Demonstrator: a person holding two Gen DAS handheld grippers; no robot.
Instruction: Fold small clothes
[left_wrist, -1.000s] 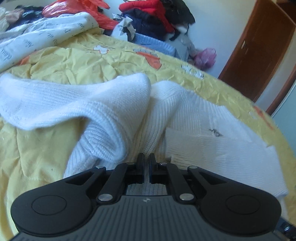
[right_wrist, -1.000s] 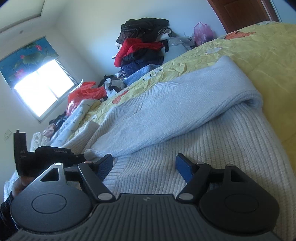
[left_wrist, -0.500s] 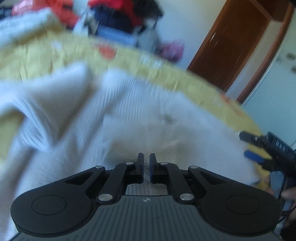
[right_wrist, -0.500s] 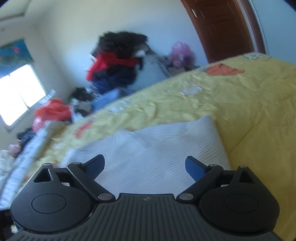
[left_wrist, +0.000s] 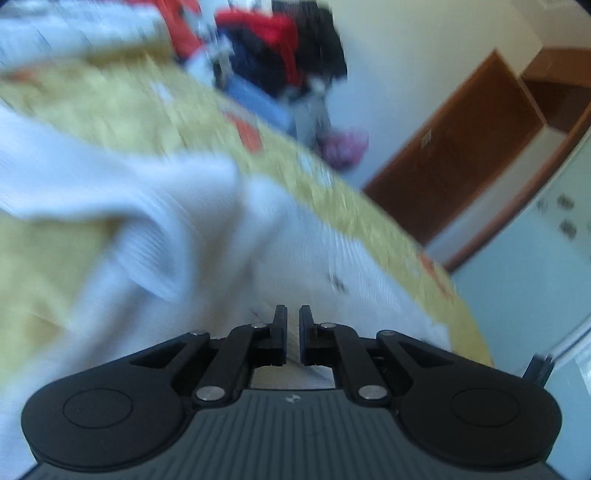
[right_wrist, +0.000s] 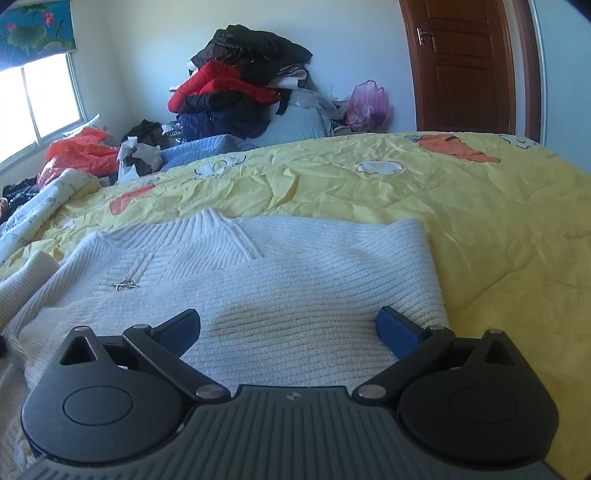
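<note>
White ribbed knit sweater (right_wrist: 295, 280) lies partly folded on the yellow printed bedspread (right_wrist: 480, 229). Right gripper (right_wrist: 288, 328) hangs over the sweater's near part, jaws just opened wide, nothing between them. Left gripper (left_wrist: 291, 332) narrowed nearly shut; whether it pinches knit is unclear.

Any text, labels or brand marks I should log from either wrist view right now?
No text can be read in either view.
Printed sheet at the left of the right wrist view: small dark marks, too small to read.
White knit sweater: no label or print shows.
Left wrist view: blurred throughout.
</note>
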